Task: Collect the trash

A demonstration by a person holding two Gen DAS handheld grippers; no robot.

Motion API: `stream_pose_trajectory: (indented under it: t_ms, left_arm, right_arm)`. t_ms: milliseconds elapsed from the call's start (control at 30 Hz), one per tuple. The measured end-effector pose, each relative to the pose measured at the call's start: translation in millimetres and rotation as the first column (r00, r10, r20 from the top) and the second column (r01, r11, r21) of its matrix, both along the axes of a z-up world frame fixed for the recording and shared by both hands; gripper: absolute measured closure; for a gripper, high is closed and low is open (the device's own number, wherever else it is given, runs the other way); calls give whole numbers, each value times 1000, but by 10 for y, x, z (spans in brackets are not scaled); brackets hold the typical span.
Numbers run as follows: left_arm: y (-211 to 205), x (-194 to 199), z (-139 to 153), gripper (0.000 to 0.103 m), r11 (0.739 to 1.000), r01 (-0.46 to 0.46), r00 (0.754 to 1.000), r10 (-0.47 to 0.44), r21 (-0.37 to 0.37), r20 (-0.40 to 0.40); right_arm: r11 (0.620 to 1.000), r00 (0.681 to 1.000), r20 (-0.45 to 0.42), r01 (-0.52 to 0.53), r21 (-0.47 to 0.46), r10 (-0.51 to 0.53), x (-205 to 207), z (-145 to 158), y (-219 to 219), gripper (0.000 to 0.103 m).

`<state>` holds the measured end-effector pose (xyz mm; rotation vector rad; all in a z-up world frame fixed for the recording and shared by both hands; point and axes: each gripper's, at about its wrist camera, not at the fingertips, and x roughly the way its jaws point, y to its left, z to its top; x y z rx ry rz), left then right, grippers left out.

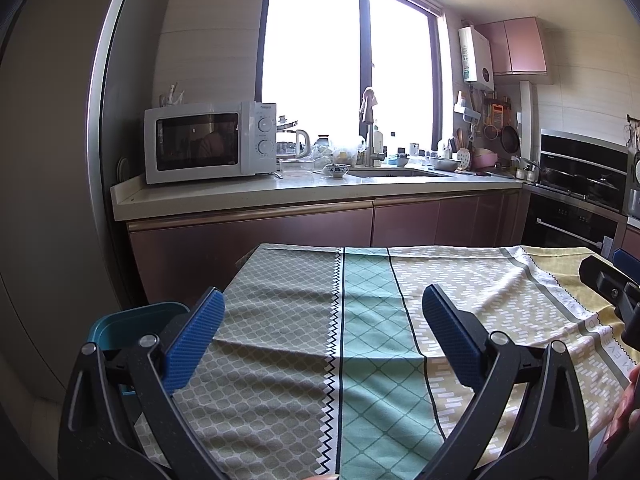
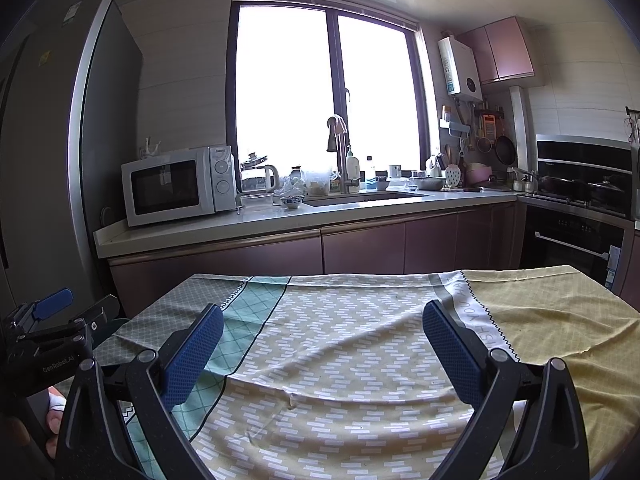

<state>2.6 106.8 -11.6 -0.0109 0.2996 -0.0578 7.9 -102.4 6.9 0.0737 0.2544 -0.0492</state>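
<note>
**Ana:** Both claws are spread wide. The left gripper point(image 1: 323, 300) has its blue pads well apart with nothing between them, and the right gripper point(image 2: 323, 312) is the same, released and empty.

**Ben:** And the trash?

**Ana:** I cannot pick out any loose piece on the table. The teal bin point(image 1: 132, 322) is just off the table's left edge, lower than the tabletop and partly hidden behind the left gripper's left finger.

**Ben:** What are the grippers over?

**Ana:** A patterned tablecloth point(image 1: 280, 280), with grey, green, beige and yellow panels side by side. It lies rumpled, with soft folds running across it. The two grippers hover above its near side, next to each other, and each one shows at the edge of the other's view.

**Ben:** Beyond the table?

**Ana:** A pale counter point(image 1: 248, 196) over pinkish cabinets. A white microwave point(image 1: 208, 142) sits at its left end and a sink point(image 1: 396, 173) with a tall faucet point(image 1: 370, 128) under the bright window point(image 1: 312, 60). A dark hob point(image 2: 580, 188) with pans is on the right.
</note>
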Motion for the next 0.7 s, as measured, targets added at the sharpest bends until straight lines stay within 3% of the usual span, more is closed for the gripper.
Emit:
stream_pose_trajectory:
  t_ms: [500, 600, 700]
  left_arm:
    - [-28, 76, -4, 6, 1000, 21, 1000, -21, 14, 3]
    - [-68, 181, -15, 6, 999, 30, 999, -30, 27, -29]
    - [-127, 401, -70, 6, 997, 70, 991, -68, 14, -115]
  right_arm:
    - [1000, 1000, -2, 16, 2, -16, -6, -18, -43, 7]
    - [1000, 1000, -20, 24, -2, -24, 32, -25, -71, 7]
    - [999, 996, -84, 39, -13, -40, 170, -67, -160, 7]
